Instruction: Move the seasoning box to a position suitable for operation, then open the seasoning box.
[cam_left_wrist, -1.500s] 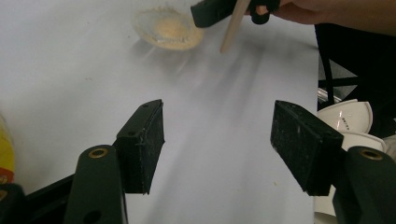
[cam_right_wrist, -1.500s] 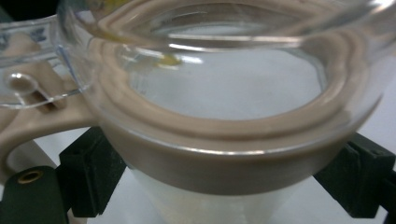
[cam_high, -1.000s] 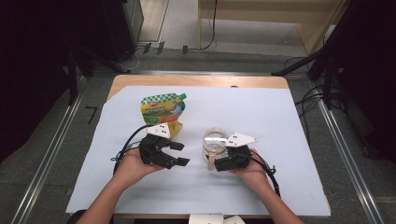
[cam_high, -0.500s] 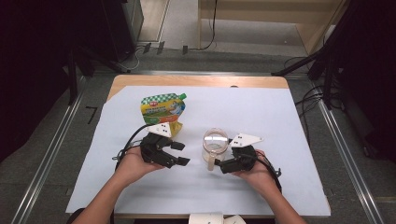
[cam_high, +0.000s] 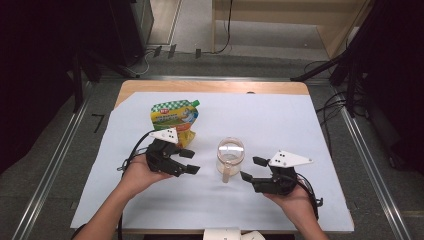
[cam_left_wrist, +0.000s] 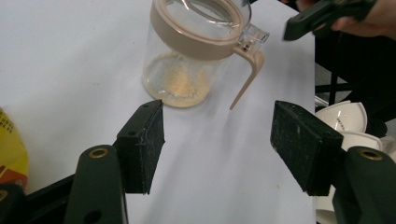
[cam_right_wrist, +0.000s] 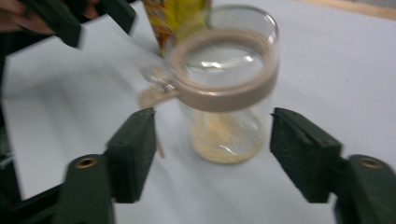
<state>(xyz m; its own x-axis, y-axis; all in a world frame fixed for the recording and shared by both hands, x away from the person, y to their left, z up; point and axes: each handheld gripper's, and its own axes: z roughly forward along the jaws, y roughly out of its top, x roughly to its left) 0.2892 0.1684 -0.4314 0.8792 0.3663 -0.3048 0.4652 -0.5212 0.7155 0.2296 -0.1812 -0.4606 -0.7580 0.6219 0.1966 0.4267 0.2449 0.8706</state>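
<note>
A clear glass jar (cam_high: 230, 151) with a beige rim and handle stands on the white table cover (cam_high: 280, 125); a little yellowish powder lies in its bottom (cam_left_wrist: 177, 84). My right gripper (cam_high: 251, 168) hovers just right of it, open and clear of the glass. Its jaws have just been closing, with nothing between them. In the right gripper view the jar (cam_right_wrist: 229, 93) stands beyond my right gripper (cam_right_wrist: 212, 149). My left gripper (cam_high: 190, 161) rests open to the jar's left, pointing at it; the jar (cam_left_wrist: 196, 51) lies ahead of my left gripper (cam_left_wrist: 219, 144).
A green and yellow spouted pouch (cam_high: 175, 117) lies flat behind the left gripper, and shows again as a pouch (cam_right_wrist: 175, 16) behind the jar. White bowl-like pieces (cam_left_wrist: 341, 121) sit off the table's near edge. Open cover stretches to the right (cam_high: 300, 130).
My right gripper has drawn back from beside the jar, toward the right and the near edge, and its jaws stand narrower. The jar and the left gripper have stayed put.
</note>
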